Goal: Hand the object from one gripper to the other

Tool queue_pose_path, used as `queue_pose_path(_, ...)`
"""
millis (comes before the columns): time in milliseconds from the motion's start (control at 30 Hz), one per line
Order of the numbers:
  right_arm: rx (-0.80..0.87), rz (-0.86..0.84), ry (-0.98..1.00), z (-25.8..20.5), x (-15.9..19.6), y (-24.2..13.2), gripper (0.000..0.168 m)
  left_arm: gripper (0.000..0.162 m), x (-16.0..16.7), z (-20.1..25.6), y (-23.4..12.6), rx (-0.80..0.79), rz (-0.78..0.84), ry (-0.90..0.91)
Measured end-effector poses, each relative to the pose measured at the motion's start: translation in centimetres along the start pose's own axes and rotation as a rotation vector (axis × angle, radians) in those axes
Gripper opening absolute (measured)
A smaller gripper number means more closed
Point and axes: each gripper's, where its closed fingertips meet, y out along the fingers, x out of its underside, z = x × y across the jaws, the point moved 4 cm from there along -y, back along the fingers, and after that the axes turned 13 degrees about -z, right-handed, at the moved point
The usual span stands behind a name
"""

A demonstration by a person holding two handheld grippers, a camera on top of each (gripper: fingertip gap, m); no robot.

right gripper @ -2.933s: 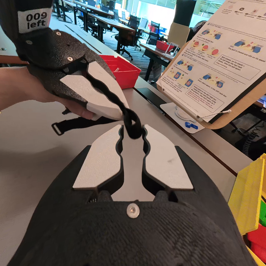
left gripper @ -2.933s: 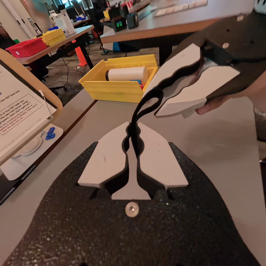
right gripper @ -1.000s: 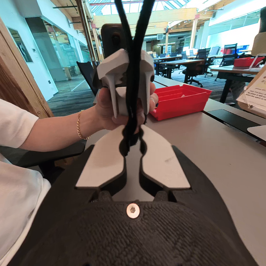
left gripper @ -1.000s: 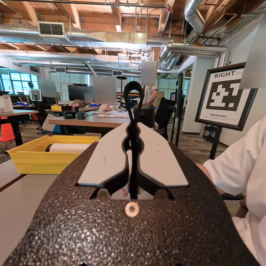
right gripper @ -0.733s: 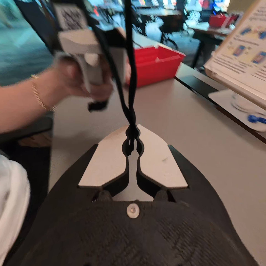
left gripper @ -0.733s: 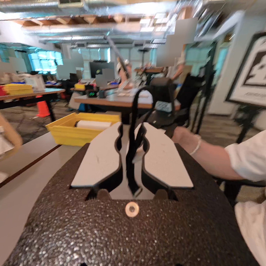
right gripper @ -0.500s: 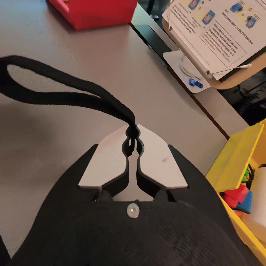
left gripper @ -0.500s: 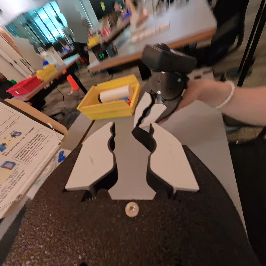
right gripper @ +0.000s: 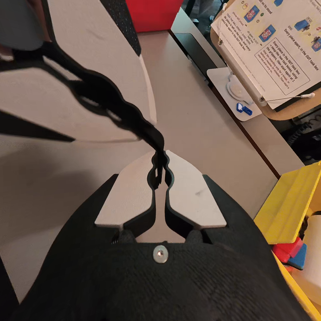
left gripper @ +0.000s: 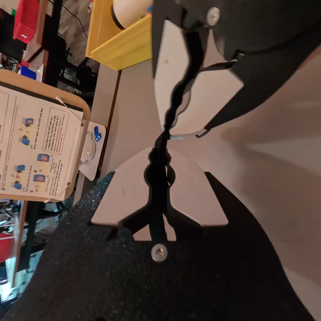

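The strap is stretched between the near left tool and the far right tool, above the bench. A bin is set at the far left, a stand at the left edge.

Left tool fingers drawn together on black strap, which runs back between them toward the screw at the base. Right tool enters from top right, tip to tip with the left, fingers likewise clamped on the same strap; both above grey bench. Yellow bin holding a white roll at bench's far edge; instruction board on its stand at left
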Motion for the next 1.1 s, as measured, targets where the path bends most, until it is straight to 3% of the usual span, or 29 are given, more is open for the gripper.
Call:
queue_pose_path(167, -0.047, 0.16, 0.046, 0.6, -0.8, -0.8, 0.008, 0.006, 0.4, -1.6, -0.4, 0.004, 0.121, -0.121)
queue_pose_path(333, -0.051, 0.415, 0.262, 3.6, -1.3, -3.0, 0.054, 0.006, 1.4, -5.1, -1.7, 0.001, 0.365, -0.433)
queue_pose_path(433, -0.111, 0.582, 0.441, 5.2, -1.3, -4.1, 0.062, 0.006, 1.7, -7.1, -3.4, -0.007, 0.589, -0.598)
queue_pose_path(533, -0.296, 0.701, 0.637, 5.5, -1.7, -4.1, 0.069, 0.005, 2.0, -7.9, -4.5, -0.049, 0.761, -0.674)
queue_pose_path(700, -0.508, 0.841, 0.765, 3.3, -4.0, -4.4, 0.069, 0.005, 1.5, -6.6, -4.7, -0.261, 0.815, -0.554)
queue_pose_path(800, -0.534, 0.911, 0.811, 2.4, -5.0, -4.8, 0.068, 0.005, 0.4, -4.7, -4.4, -0.385, 0.797, -0.409)
queue_pose_path(933, -0.506, 0.971, 0.855, 2.9, -4.7, -5.2, 0.058, 0.005, -0.5, -3.2, -4.0, -0.494, 0.754, -0.299)
queue_pose_path(1033, -0.517, 0.993, 0.858, 3.3, -4.4, -5.3, 0.034, 0.005, -1.0, -2.7, -3.9, -0.512, 0.757, -0.279)
queue_pose_path(1100, -0.529, 0.994, 0.855, 3.4, -4.3, -5.4, 0.031, 0.005, -1.0, -2.7, -3.8, -0.512, 0.755, -0.288)
